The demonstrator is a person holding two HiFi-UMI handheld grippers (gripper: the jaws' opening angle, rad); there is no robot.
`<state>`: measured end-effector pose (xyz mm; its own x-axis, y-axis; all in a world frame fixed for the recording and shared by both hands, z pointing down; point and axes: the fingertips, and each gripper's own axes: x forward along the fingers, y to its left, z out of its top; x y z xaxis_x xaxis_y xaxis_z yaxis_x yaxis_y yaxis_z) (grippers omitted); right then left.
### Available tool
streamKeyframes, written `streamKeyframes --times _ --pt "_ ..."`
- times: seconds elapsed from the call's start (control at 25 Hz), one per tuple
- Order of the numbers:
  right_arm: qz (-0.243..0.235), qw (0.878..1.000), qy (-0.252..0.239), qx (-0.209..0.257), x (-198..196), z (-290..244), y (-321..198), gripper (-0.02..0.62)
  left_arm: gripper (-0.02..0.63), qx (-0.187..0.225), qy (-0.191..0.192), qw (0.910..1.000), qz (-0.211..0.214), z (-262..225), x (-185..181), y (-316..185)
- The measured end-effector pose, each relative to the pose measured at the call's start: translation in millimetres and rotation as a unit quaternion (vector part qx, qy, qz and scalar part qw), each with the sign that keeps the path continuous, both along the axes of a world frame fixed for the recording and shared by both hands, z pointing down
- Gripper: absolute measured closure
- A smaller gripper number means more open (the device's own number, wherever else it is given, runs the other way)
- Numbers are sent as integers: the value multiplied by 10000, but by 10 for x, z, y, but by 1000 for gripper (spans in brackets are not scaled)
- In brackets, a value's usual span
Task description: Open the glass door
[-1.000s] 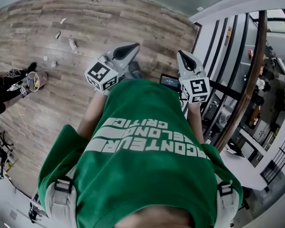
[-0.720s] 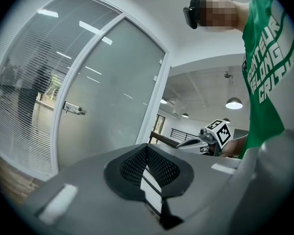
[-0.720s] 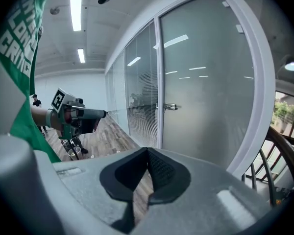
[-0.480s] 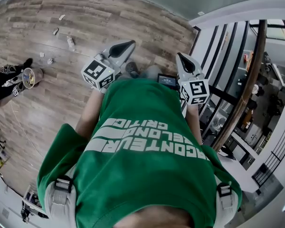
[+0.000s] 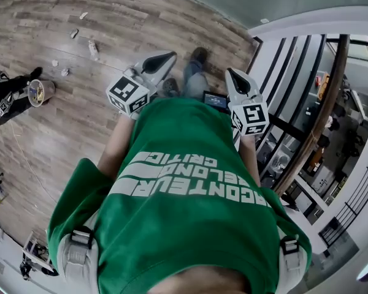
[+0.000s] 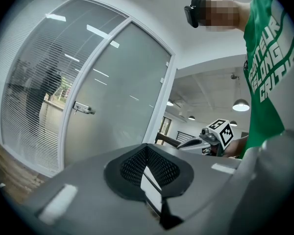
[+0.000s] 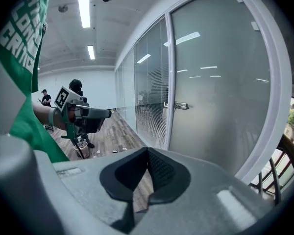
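Note:
The frosted glass door [image 7: 220, 82] stands shut in its white frame, some way ahead of both grippers. Its metal lever handle [image 7: 180, 105] is on the left edge in the right gripper view. The left gripper view shows the same door [image 6: 117, 97] and handle [image 6: 83, 108]. My left gripper [image 5: 170, 56] and right gripper [image 5: 230, 72] are held out in front of the green shirt, side by side and apart from the door. The left gripper's [image 6: 147, 147] pads meet at the tips with nothing held. The right gripper [image 7: 148, 151] is likewise shut and empty.
A wood floor [image 5: 61, 127] spreads to the left, with a cup [image 5: 38, 92], bits of litter [image 5: 93, 46] and a person in black [image 5: 6, 100] at the edge. A dark railing [image 5: 319, 115] runs along the right. A shoe [image 5: 199, 57] shows ahead between the grippers.
The floor has slid back under me as the person walks forward, and a shoe and leg now show ahead. Both grippers stay shut and hold their places before the chest.

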<state>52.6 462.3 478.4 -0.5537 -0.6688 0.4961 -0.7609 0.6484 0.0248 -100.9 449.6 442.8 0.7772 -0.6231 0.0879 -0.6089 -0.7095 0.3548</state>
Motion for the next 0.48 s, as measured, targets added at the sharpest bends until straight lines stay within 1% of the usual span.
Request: streamKeyframes --times 0.28,0.48 --pt "-15 9999 -75 82 -49 -59 -193 603 591 20 -32 10000 -41 -43 -36 -93" --pt "-10 10000 -93 3 -19 -31 -261 603 591 -5 -64 10000 26 -50 27 -208"
